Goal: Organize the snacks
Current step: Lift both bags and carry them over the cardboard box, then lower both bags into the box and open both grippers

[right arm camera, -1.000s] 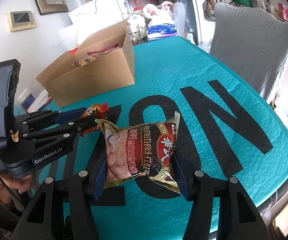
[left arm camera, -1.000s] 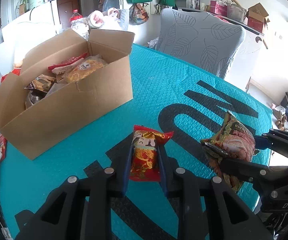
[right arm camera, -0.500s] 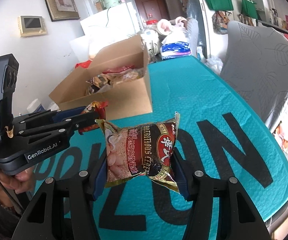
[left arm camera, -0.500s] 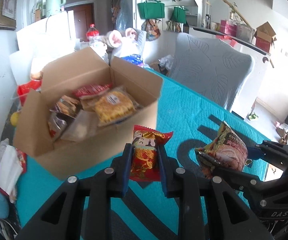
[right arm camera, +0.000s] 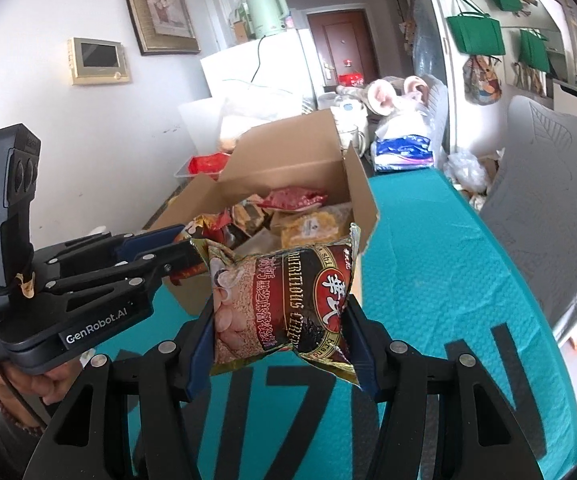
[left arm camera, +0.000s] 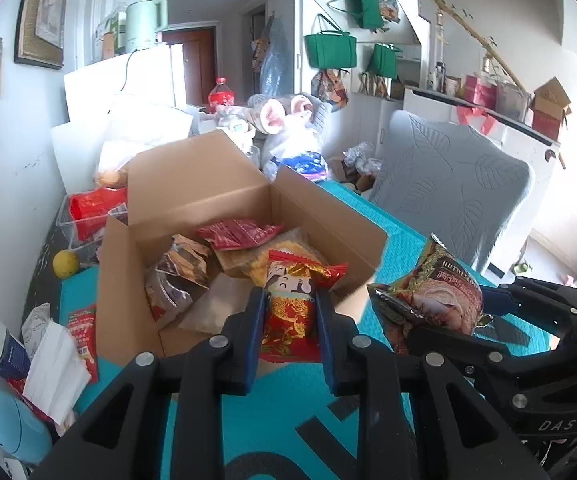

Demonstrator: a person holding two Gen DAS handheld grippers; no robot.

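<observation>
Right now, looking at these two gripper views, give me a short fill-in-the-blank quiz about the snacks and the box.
1. The left gripper is shut on a small ____ snack packet.
2. The right gripper holds a cereal bag printed with the word ____.
3. The cardboard box stands on a ____ table cover.

Missing words: red; NUTRITIOUS; teal

White walls w/ framed picture (right arm camera: 158,6), brown door (right arm camera: 342,46) at back, green bags (left arm camera: 330,50) hung, grey chair (left arm camera: 444,184).
</observation>
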